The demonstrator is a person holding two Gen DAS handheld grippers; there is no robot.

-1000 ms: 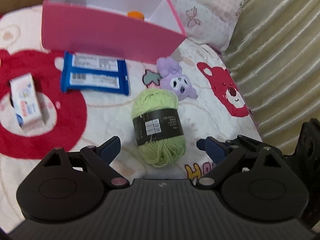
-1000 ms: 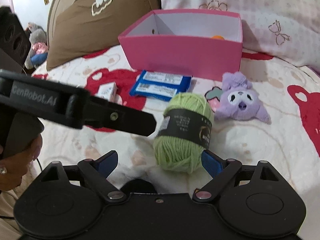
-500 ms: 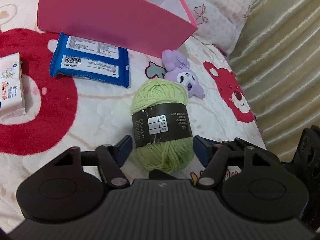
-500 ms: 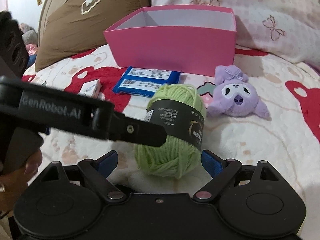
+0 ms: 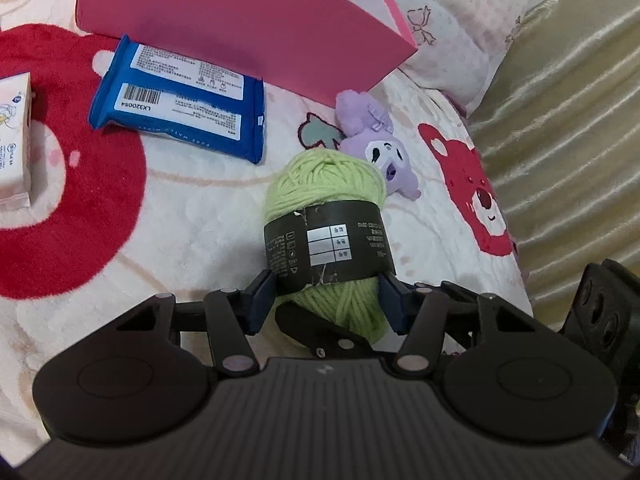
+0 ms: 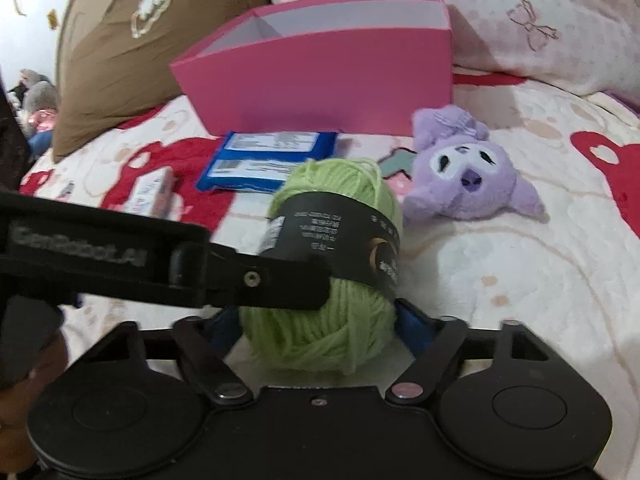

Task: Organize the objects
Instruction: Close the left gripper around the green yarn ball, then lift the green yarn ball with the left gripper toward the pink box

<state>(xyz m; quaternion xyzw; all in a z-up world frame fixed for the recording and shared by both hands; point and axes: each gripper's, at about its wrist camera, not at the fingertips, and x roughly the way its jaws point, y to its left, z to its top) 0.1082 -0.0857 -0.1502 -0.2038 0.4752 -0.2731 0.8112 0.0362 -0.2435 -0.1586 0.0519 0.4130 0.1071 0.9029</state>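
Observation:
A green yarn ball (image 5: 324,184) with a black paper band lies on the bear-print blanket (image 5: 192,248), in front of the open pink box (image 5: 240,20). My left gripper (image 5: 326,296) has its blue pads pressed on the band's two sides, and its jaws are still closing. In the right wrist view the yarn ball (image 6: 320,340) sits between the jaws of my right gripper (image 6: 316,320). Those jaws are closing, with the pads just at the yarn's sides. The left gripper's black finger (image 6: 280,280) crosses in front from the left.
Behind the yarn lie a blue wipes pack (image 5: 180,104), a purple plush head (image 6: 468,176) and a small tissue pack (image 5: 14,140). The pink box (image 6: 320,80) stands against a brown pillow (image 6: 140,40) and a pink pillow (image 6: 540,20). Gold fabric (image 5: 560,120) borders the right.
Both grippers came down and forward around the yarn ball and narrowed. The left pads now touch its band. The right jaws drew in to its sides.

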